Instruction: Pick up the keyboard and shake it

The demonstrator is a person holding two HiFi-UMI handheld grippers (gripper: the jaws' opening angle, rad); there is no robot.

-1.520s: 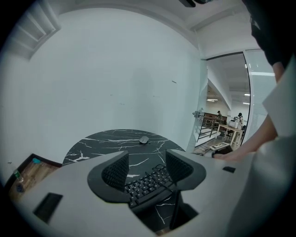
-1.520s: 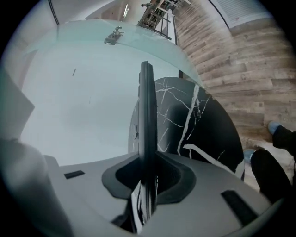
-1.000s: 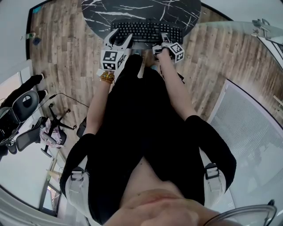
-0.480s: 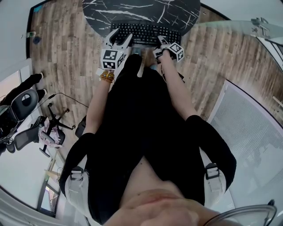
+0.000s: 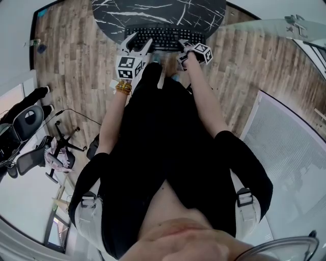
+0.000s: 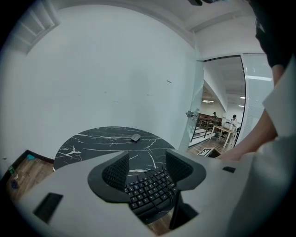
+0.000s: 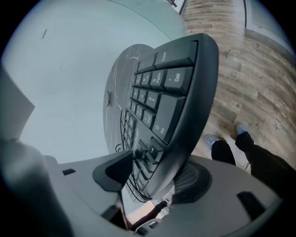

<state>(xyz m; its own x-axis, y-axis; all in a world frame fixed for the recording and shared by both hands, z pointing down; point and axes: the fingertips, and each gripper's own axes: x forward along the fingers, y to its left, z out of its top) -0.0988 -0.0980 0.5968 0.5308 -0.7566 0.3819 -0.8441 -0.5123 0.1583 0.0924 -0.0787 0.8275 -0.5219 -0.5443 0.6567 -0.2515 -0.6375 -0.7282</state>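
The right gripper [image 7: 155, 169], its jaws just widened, straddles one end of the curved black plastic keyboard [image 7: 171, 88] without clamping it. The left gripper [image 6: 147, 167] gapes empty near the other end. The keyboard lies at the near edge of the round black marble table [image 5: 153, 10] and could tip to the floor if only one shallow bite closes.

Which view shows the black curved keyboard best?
The head view: the black curved keyboard appears almost whole, at the near edge of the black marble round table. The left gripper view shows only its left end; the right gripper view only its right end, very close.
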